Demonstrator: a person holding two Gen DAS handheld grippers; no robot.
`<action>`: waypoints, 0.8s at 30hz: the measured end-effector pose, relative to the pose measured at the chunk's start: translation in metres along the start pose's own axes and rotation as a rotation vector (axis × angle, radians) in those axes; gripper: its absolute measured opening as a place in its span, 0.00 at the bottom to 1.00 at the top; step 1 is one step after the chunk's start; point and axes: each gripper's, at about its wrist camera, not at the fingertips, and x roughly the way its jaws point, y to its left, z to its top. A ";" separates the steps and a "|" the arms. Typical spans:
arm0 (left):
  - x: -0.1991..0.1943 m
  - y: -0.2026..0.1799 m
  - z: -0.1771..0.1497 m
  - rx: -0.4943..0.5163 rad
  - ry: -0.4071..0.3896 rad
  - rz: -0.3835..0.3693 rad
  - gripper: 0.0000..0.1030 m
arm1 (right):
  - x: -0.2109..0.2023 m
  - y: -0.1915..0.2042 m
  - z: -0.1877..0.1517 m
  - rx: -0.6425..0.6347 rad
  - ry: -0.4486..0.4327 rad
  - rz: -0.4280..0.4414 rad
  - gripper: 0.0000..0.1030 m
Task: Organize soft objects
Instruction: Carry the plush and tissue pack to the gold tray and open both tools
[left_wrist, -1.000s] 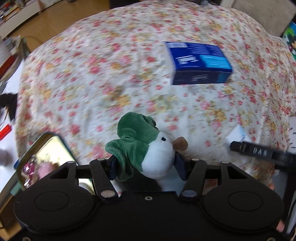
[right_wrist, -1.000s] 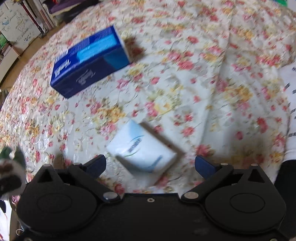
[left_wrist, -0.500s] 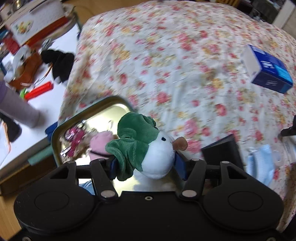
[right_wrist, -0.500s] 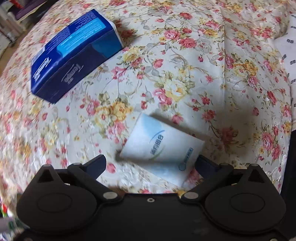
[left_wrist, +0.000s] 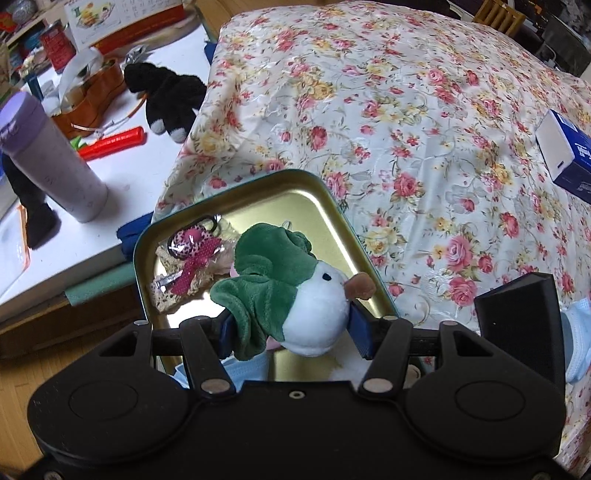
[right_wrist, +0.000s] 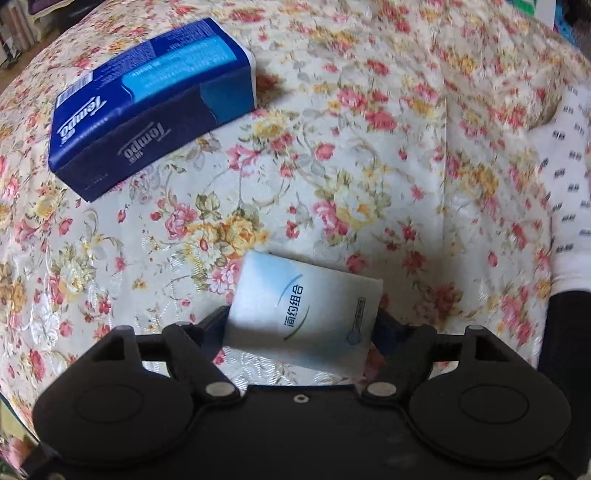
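Note:
My left gripper (left_wrist: 291, 325) is shut on a small plush bird (left_wrist: 295, 295) with a white body, green hood and brown beak. It holds the toy above an open gold tin (left_wrist: 295, 195) that lies at the edge of the floral cloth. A pink bow hair clip (left_wrist: 192, 254) lies in the tin. My right gripper (right_wrist: 301, 328) has its jaws closed in against both sides of a small white tissue pack (right_wrist: 303, 310) that rests on the cloth.
A blue Tempo tissue box (right_wrist: 147, 107) lies on the floral cloth and also shows in the left wrist view (left_wrist: 569, 155). A black box (left_wrist: 517, 317) and a light blue mask (left_wrist: 580, 339) lie right of the tin. A white side table holds a purple flask (left_wrist: 48, 158), a black plush (left_wrist: 166, 96) and a red tool (left_wrist: 110, 142).
My left gripper swung left with the plush bird, from over the cloth to above the tin. My right gripper moved onto the white pack and its jaws narrowed against it.

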 end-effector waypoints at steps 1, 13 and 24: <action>0.000 0.002 0.000 0.000 0.004 -0.007 0.54 | -0.006 0.004 -0.002 -0.019 -0.025 -0.023 0.74; -0.022 0.029 0.014 -0.029 0.016 -0.025 0.54 | -0.123 0.033 -0.056 -0.265 -0.253 0.144 0.74; -0.015 0.018 0.034 0.041 0.109 -0.082 0.55 | -0.191 0.089 -0.150 -0.578 -0.252 0.375 0.74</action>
